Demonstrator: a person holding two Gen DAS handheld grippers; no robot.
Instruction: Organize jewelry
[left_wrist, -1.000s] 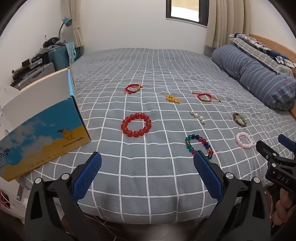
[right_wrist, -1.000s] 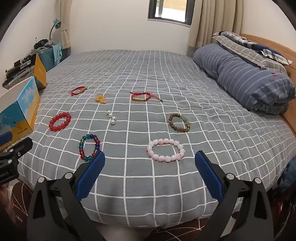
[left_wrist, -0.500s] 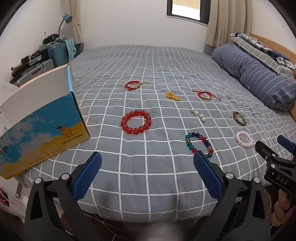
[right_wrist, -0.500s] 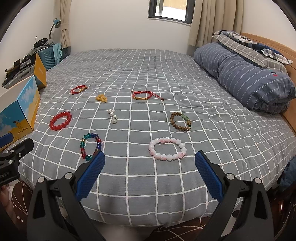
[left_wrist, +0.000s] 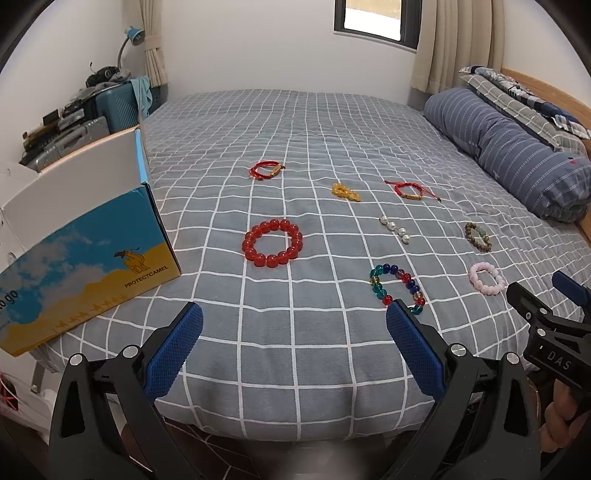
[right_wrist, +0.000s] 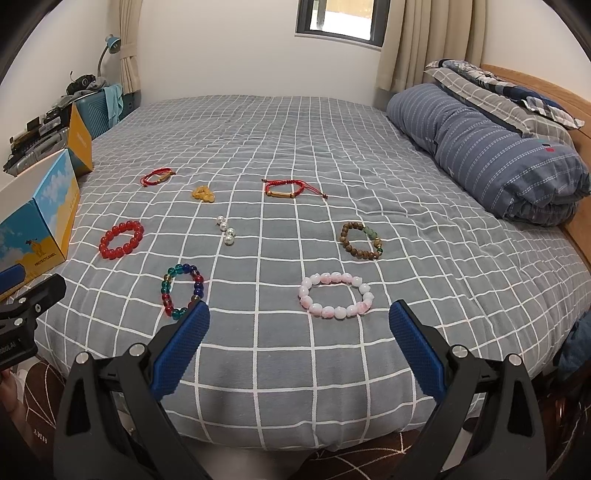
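On the grey checked bedspread (right_wrist: 295, 369), laid flat and apart: glossy red bead bracelet (left_wrist: 272, 242) nearest my printed cardboard box (left_wrist: 85, 273); multicoloured glass-bead bracelet (right_wrist: 182, 290); pale pink bead bracelet (right_wrist: 335, 295); brown wooden bead bracelet (right_wrist: 361, 240); two red cord bracelets; amber cluster (left_wrist: 345, 192); four loose pearls (right_wrist: 226, 230). My left gripper (left_wrist: 295, 347) and right gripper (right_wrist: 299, 343) hover spread wide, holding nothing.

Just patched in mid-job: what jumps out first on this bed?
Bracelets lie scattered over the grey checked bedspread: a red bead bracelet near the blue-and-yellow box at the left edge, and a pink bead bracelet nearest the open right gripper. The left gripper is open too.
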